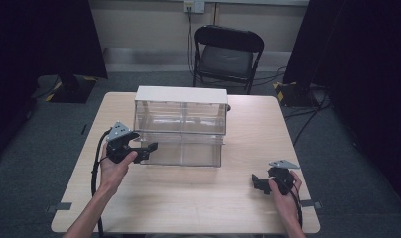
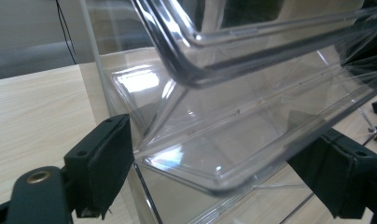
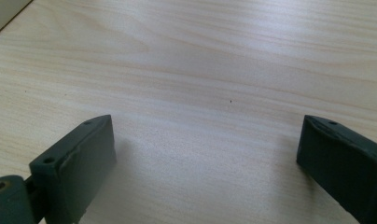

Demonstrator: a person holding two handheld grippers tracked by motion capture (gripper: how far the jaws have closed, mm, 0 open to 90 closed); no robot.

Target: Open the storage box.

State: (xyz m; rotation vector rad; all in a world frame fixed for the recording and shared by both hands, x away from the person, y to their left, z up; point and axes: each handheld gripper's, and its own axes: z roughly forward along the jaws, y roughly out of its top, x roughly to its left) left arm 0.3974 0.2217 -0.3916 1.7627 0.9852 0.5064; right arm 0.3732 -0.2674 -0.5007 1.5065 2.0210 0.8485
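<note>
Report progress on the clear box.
Done: the left gripper has reached the clear box, jaws open around its lower flap. In hand: closing on that flap. Left: gripping and moving it; the right gripper rests open over bare table.

light wooden square table (image 1: 188, 198)
a clear plastic two-tier box with a white top (image 1: 180, 126) stands on its far half, near the left side.
</note>
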